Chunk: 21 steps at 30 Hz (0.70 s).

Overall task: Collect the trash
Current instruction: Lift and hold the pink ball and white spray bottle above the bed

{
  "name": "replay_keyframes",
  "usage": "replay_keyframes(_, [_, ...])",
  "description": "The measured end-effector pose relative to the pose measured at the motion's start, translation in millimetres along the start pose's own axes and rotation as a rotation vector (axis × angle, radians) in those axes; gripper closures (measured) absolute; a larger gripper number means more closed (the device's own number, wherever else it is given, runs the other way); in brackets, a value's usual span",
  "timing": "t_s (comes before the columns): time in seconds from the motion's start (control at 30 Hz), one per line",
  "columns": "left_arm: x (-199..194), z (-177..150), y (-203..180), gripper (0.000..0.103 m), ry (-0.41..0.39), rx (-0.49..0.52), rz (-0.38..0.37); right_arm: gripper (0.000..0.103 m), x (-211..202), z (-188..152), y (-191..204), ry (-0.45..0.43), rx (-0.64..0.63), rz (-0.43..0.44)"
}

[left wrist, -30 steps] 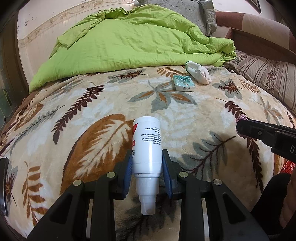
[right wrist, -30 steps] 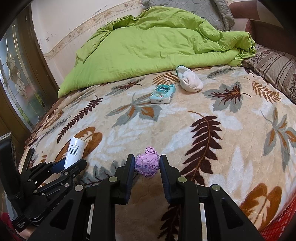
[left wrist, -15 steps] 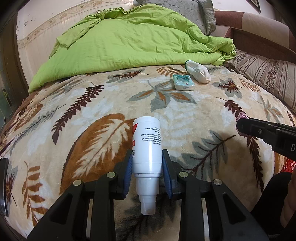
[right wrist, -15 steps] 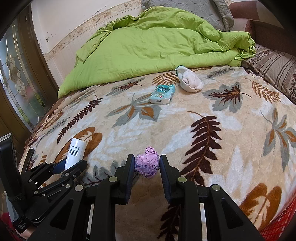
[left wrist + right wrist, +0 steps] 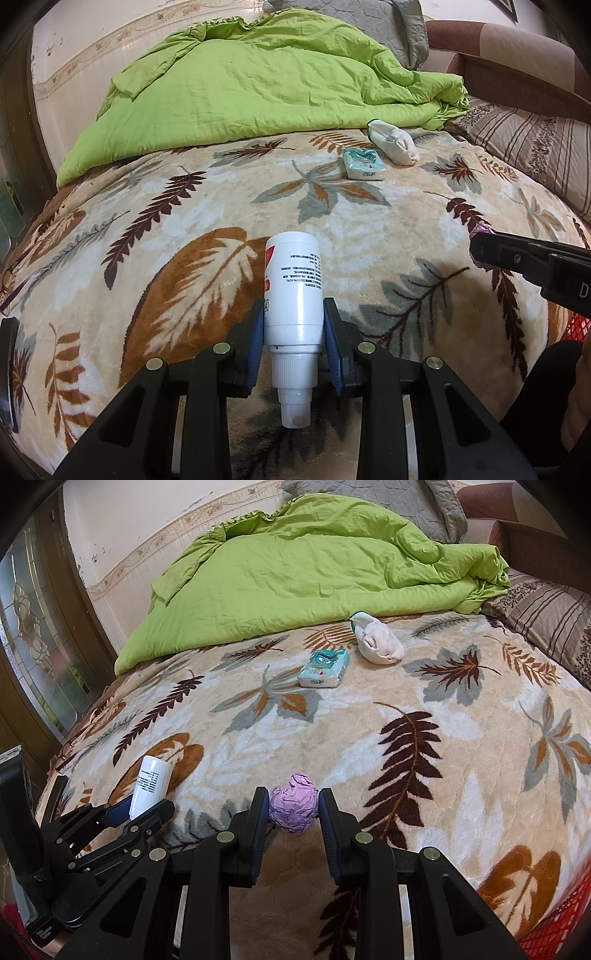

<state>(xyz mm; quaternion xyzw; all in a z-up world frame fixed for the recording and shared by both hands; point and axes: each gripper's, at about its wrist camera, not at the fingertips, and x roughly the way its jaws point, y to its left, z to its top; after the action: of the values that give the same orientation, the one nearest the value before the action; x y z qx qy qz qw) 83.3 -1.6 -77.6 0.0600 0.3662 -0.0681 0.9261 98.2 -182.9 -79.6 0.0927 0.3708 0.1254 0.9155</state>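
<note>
Both grips unchanged over the past second: the left gripper (image 5: pixel 294 324) stays clamped on a white plastic spray bottle (image 5: pixel 293 291), the right gripper (image 5: pixel 293 809) on a crumpled purple paper ball (image 5: pixel 294 808) — both above the leaf-patterned blanket (image 5: pixel 461 775), apparently awaiting the red mesh basket (image 5: pixel 554 928).

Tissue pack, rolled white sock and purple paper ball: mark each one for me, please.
tissue pack (image 5: pixel 324 669), right wrist view, on its printed top face.
rolled white sock (image 5: pixel 378 645), right wrist view, on the middle of the bundle.
purple paper ball (image 5: pixel 294 803), right wrist view, on its crumpled front, between the right gripper (image 5: pixel 293 805) fingers.
</note>
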Motion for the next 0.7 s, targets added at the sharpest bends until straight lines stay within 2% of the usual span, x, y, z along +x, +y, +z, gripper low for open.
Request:
replay_keyframes(0.33, [-1,-1,-1,0.074,-0.003,0.002,0.001,0.073,-2,1,-4,-0.005,0.018,-0.008])
replay_keyframes(0.6, [-3,1,-2,0.074,-0.011,0.021,-0.008,0.073,-24,-3,-9,-0.019,0.053,-0.013])
replay_keyframes(0.7, [-12,-1,-13,0.074,-0.012,0.034,-0.022,0.073,-38,-5,-16,-0.026,0.074,-0.015])
